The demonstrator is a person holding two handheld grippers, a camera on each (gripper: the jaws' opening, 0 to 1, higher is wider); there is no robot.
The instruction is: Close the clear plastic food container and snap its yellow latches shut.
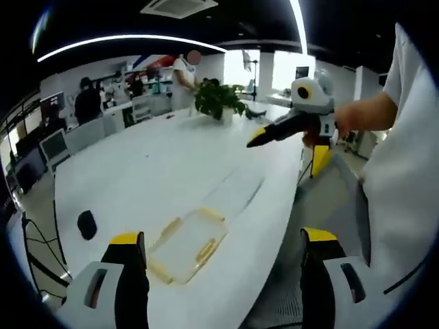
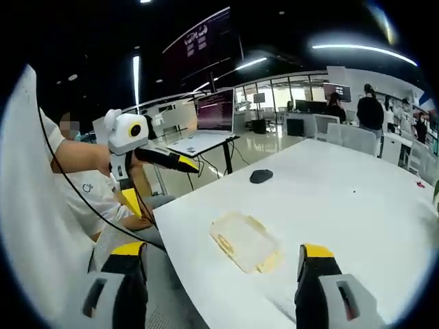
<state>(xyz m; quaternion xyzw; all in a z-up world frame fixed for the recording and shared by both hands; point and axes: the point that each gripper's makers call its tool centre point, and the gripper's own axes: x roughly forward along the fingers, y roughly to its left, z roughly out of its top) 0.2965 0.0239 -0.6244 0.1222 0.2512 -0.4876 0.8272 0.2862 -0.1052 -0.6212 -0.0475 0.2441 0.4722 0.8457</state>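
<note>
Left gripper view
My left tool [image 1: 223,250]: jaws stand wide apart at 6 o'clock, yellow tips up, nothing between them; it hangs above the surface's near edge.
Container [image 1: 186,244]: the clear plastic food container lies flat on the white surface [image 1: 164,171], just above and between my jaws, nearer the left one.
Latches [image 1: 206,251]: yellow latches show along the container's sides; I cannot tell whether they are snapped.
My right tool [image 1: 257,138]: enters from 2 o'clock, held in my hand [image 1: 353,116], well above the surface and well apart from the container. Its dark jaws with yellow tips point toward 9 o'clock and look narrow, holding nothing.
Black mouse [image 1: 86,224]: on the surface at 8 o'clock, apart from the container.
Potted plant [image 1: 219,99]: at 12 o'clock, on the far end of the surface.
People: several stand in the background at 11 o'clock.

Right gripper view
My right tool [image 2: 223,257]: from this view the jaws rise at 6 o'clock with a clear gap between them, empty.
Container [image 2: 245,241]: on the surface [image 2: 329,192] near its edge, just above the gap between my jaws, touching neither.
Latches [image 2: 269,262]: yellow along the container's rim.
My left tool [image 2: 188,164]: comes in from 9 o'clock, above the surface's edge, empty; how far its jaws stand apart I cannot tell from here.
Black mouse [image 2: 260,176]: at 12 o'clock beyond the container.
</note>
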